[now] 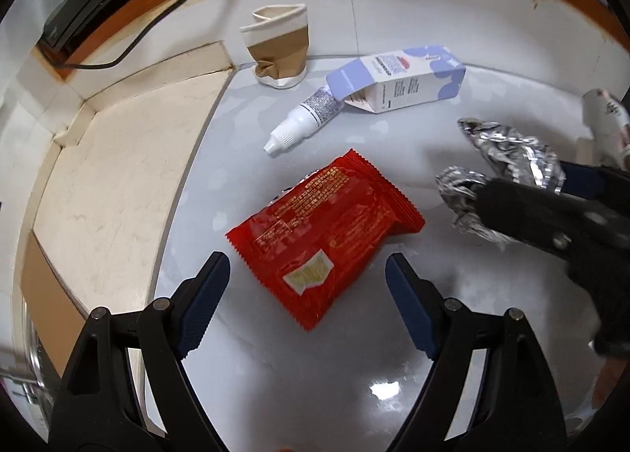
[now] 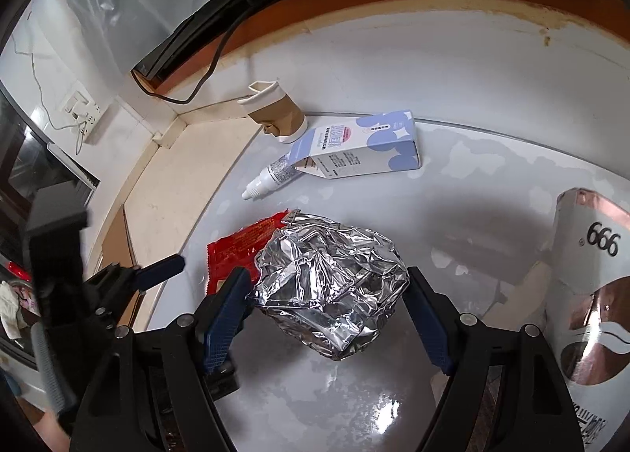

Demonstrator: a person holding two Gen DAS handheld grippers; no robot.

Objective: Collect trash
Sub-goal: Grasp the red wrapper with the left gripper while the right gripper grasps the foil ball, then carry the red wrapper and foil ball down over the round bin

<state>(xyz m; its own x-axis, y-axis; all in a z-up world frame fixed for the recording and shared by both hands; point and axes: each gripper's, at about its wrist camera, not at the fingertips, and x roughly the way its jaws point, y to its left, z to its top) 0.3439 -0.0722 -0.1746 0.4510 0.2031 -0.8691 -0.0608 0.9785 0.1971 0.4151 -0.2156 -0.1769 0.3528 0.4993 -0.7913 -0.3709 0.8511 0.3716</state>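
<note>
While the carton (image 1: 409,78) lies on its side with one end open, a white tube (image 1: 303,117) sticks out of that end, nozzle outward. Behind the carton stands a crumpled paper cup (image 1: 277,48); its contents are hidden. Nearer than the carton lies a red wrapper (image 1: 327,239), just ahead of the open, empty left gripper (image 1: 307,278). Right of the wrapper, the right gripper (image 2: 327,294) has crumpled foil (image 2: 334,282) between its wide-set jaws; whether the pads press it I cannot tell. Only the right view shows a "666" pouch (image 2: 590,294) and a wall socket (image 2: 84,109).
</note>
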